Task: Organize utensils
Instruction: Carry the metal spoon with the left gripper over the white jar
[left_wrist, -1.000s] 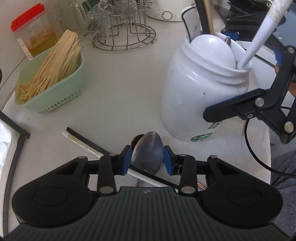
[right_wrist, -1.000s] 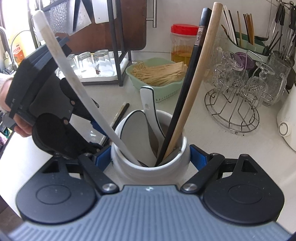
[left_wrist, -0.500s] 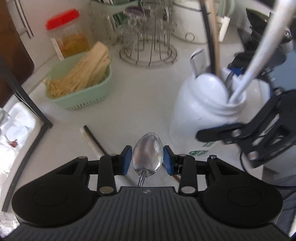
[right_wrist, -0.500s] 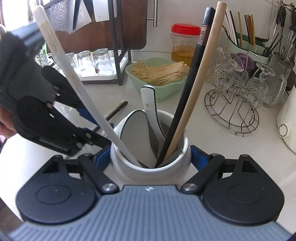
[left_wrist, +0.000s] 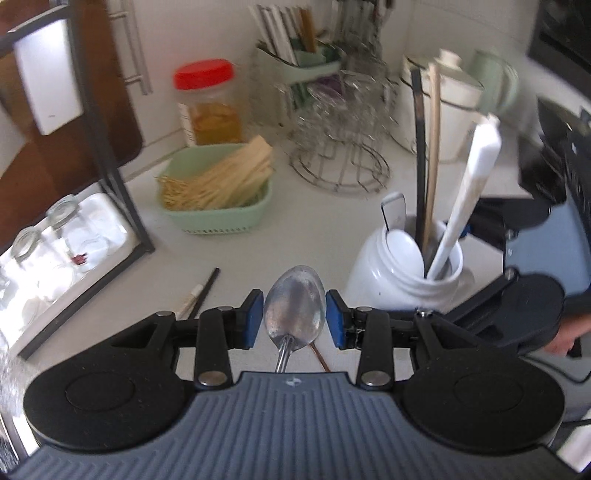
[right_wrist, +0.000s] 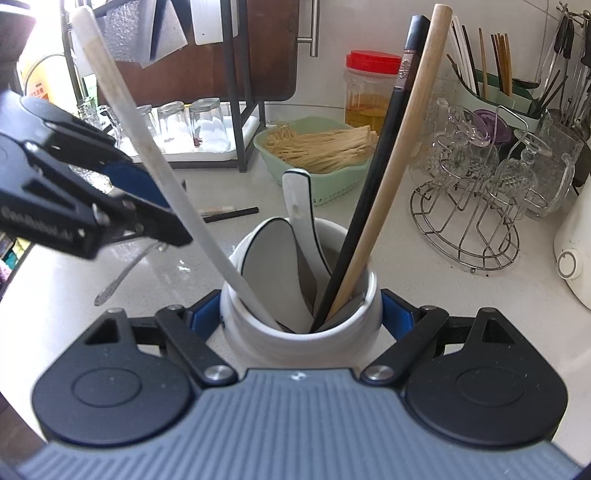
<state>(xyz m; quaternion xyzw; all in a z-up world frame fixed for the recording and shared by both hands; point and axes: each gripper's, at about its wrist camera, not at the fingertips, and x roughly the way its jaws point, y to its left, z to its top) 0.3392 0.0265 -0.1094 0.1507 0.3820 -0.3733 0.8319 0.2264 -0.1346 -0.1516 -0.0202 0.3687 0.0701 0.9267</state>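
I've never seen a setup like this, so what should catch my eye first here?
Probably the metal spoon pinched by its bowl in the left hand-held gripper, raised above the counter. Next, the white jar bristling with utensils, clamped by the right hand-held gripper in the foreground.

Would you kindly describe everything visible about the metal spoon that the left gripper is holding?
The metal spoon looks like dull, smudged steel with an oval bowl and a thin handle. The left gripper is shut on it, blue pads pressing the bowl's two edges, bowl pointing forward. In the right wrist view its handle hangs down and clear of the white counter. It sits beside the white jar, not yet in it.
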